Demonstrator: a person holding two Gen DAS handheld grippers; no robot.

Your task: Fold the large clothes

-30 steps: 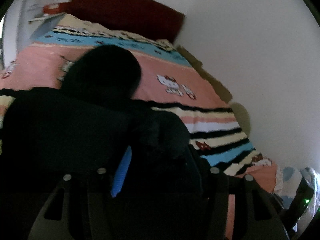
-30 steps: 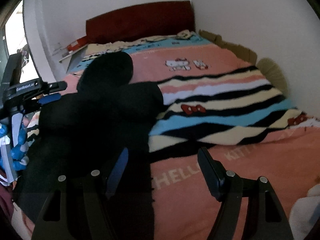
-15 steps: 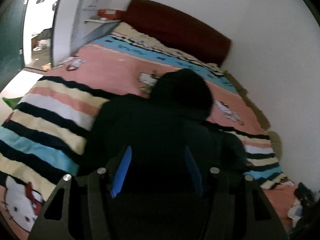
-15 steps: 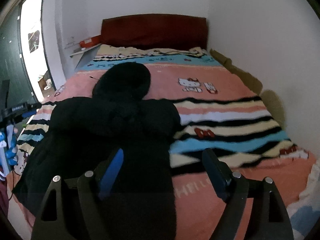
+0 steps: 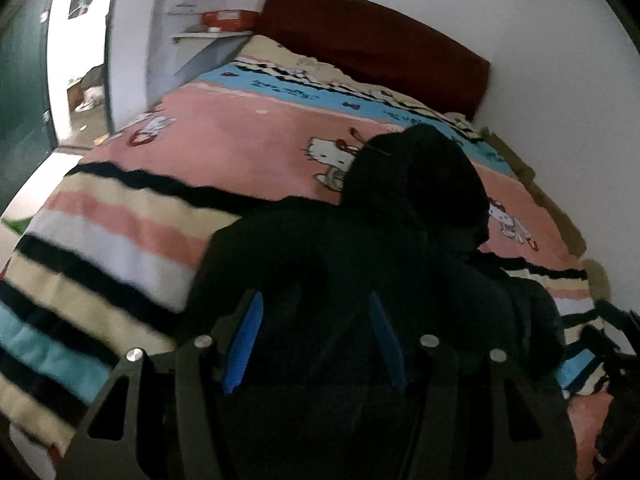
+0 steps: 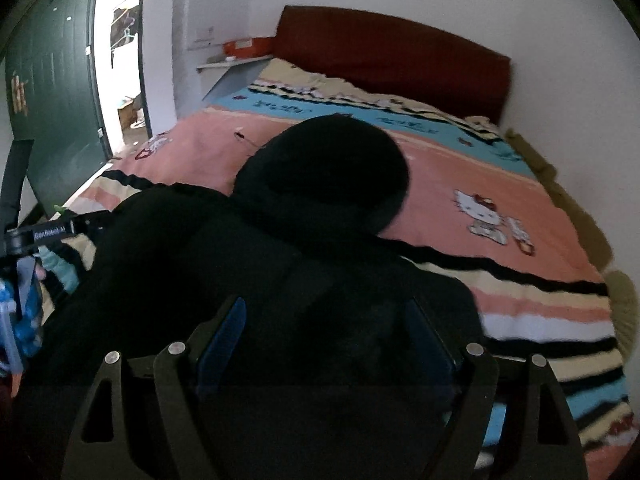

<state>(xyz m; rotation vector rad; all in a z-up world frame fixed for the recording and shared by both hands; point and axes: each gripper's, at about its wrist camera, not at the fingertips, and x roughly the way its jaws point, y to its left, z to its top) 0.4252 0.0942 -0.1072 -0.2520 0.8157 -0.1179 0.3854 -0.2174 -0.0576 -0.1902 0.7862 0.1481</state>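
In the left wrist view, the left gripper [image 5: 316,340] is hovering low over the near part of a black hooded garment [image 5: 380,264], its blue-padded fingers [image 5: 244,340] standing apart with nothing visibly clamped between them; the dark cloth is lying under and between them, so whether any fold is being touched is hard to tell. The garment is lying spread on a striped cartoon-print blanket [image 5: 240,148] that covers the bed, hood [image 5: 424,172] pointing toward the dark red headboard [image 5: 376,36], probably laid flat so it can be folded. In the right wrist view, the right gripper [image 6: 328,336] is likewise poised over the near part of the garment, fingers spread wide and empty, likely lining up for a grab. The fabric is looking thick, matte and soft, the hood making a rounded dome, while the blanket is showing a fuzzy, plush nap. The other gripper is appearing at the left edge.
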